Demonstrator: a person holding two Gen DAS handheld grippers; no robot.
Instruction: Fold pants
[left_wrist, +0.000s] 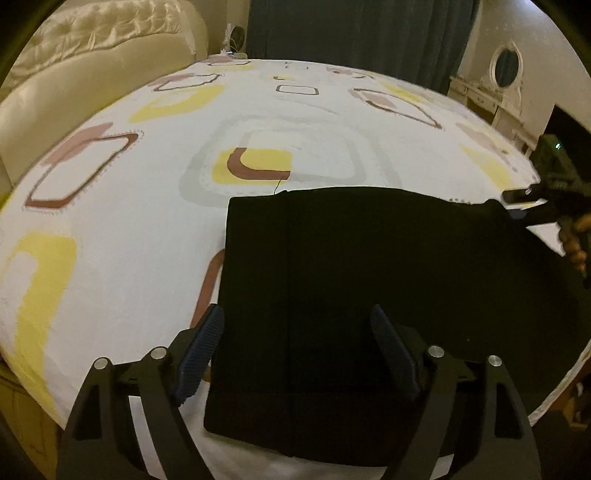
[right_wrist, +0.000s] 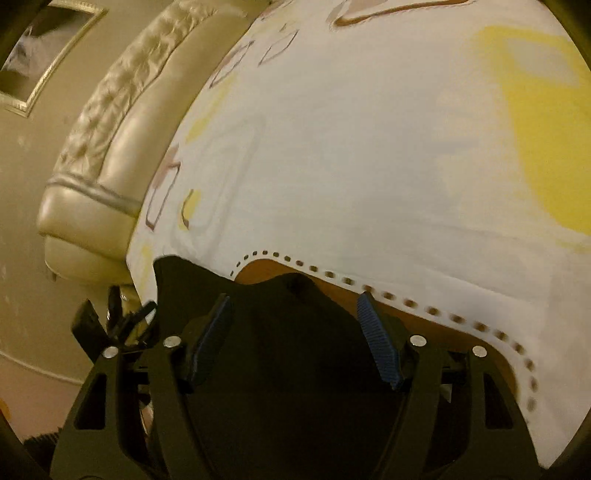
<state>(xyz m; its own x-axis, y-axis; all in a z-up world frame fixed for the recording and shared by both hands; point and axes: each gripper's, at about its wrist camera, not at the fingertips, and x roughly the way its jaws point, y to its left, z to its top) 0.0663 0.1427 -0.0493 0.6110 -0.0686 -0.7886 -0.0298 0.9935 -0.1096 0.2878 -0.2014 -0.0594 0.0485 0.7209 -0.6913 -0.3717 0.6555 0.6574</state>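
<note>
Now both claws (left_wrist: 297, 349) (right_wrist: 295, 332) spread wide, over black pants (left_wrist: 369, 277), patterned bedsheet (left_wrist: 147, 221).

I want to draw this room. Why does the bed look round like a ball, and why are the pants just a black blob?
Left wrist view: the fisheye lens bends the bed sheet into a dome; the dim, yellowish light leaves the black pants almost without detail. Right wrist view: the same bending, plus blur on the sheet's dotted edge and yellow patch.
</note>
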